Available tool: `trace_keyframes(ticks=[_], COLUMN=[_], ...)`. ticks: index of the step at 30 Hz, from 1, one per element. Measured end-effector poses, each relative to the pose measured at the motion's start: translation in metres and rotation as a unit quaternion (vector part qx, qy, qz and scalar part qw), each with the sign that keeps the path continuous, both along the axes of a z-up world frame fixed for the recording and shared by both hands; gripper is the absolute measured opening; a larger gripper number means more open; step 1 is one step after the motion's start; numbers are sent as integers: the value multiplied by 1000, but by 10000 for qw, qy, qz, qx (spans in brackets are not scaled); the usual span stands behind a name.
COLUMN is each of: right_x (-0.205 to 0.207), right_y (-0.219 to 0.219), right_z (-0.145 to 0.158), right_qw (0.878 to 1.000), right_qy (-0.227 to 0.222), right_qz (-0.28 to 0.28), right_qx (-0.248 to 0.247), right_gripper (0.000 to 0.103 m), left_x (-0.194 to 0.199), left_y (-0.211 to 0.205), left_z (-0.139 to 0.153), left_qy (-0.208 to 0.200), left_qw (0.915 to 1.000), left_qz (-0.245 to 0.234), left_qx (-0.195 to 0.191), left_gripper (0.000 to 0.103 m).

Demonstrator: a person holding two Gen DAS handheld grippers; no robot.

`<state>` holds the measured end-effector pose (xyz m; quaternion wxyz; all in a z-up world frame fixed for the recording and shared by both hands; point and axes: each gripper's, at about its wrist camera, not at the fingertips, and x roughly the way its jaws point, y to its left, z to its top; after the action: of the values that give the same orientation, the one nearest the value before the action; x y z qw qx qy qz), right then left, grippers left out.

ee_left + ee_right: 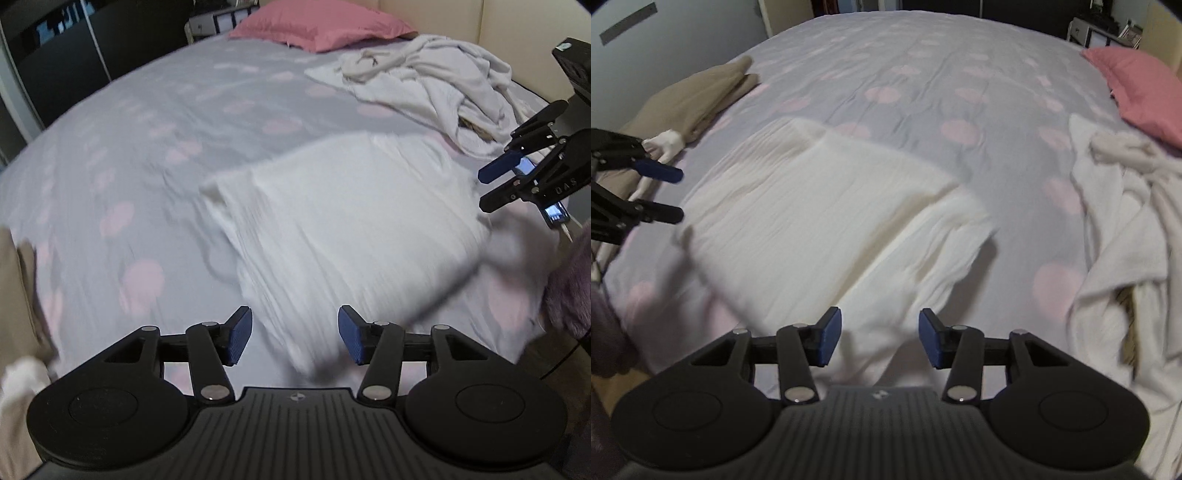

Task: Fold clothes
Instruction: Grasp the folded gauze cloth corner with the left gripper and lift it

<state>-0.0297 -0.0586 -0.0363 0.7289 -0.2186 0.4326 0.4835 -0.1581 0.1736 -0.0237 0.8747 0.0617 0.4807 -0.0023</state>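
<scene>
my left tongs (pixel 294 334) and right tongs (pixel 880 336) hang spread and empty above the half-folded white garment (pixel 812 206), ready for another fold.

Left gripper (pixel 295 334): a matte black body with a ribbed central plate bearing a small round cross-marked emblem, flanked by two large circular discs. Flat black linkage bars were joined by silver rivet-like pivots. Each finger ended in a rectangular blue pad (pixel 239 334) with a fine ribbed texture. Right gripper (pixel 880 336): the same black construction, silver pivots and blue ribbed pads (pixel 930 338). Seen from the left wrist camera, it showed pale lettering on one black link, too small to read.
</scene>
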Motion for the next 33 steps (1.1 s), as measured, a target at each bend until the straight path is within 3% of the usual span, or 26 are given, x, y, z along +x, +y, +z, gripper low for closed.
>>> trace_keyframes(ticks=[5, 9, 11, 13, 19, 27, 29, 30, 31, 33], right_x=[-19, -17, -13, -11, -14, -17, -17, -16, -12, 5], right_y=[5, 13, 13, 13, 4, 2, 2, 1, -4, -18], right_z=[-24, -41, -45, -46, -39, -40, -46, -49, -50, -41], right_qw=[9992, 9986, 9985, 9982, 9984, 9976, 9942, 9889, 9872, 9961], right_qy=[202, 298, 449, 512, 386, 92, -372, -771, -878, -293], right_qz=[218, 197, 117, 110, 192, 343, 321, 323, 231, -140], right_qx=[-253, -390, -289, -279, -366, -597, -960, -1232, -1309, -822], right_gripper=[46, 46, 41, 26, 8, 3, 0, 0, 0, 0], left_x=[-8, 2, 5, 9, 4, 3, 3, 2, 1, -2], left_y=[-6, -7, -8, -9, -3, 1, 3, 8, 12, 12], left_z=[-19, -29, -32, -35, -31, -34, -37, -36, -36, -33], left_qy=[45, 35, 101, 169, 205, 289, 321, 329, 337, 244], left_qw=[9998, 9994, 9996, 9997, 9995, 9995, 9990, 9990, 9989, 9995], left_qz=[168, 226, 160, 94, 129, 158, 226, 264, 301, 148], left_qx=[-27, -272, -206, -138, -205, -2, 228, 167, 96, -126], left_gripper=[45, 31, 24, 15, 9, 6, 5, 5, 5, 5])
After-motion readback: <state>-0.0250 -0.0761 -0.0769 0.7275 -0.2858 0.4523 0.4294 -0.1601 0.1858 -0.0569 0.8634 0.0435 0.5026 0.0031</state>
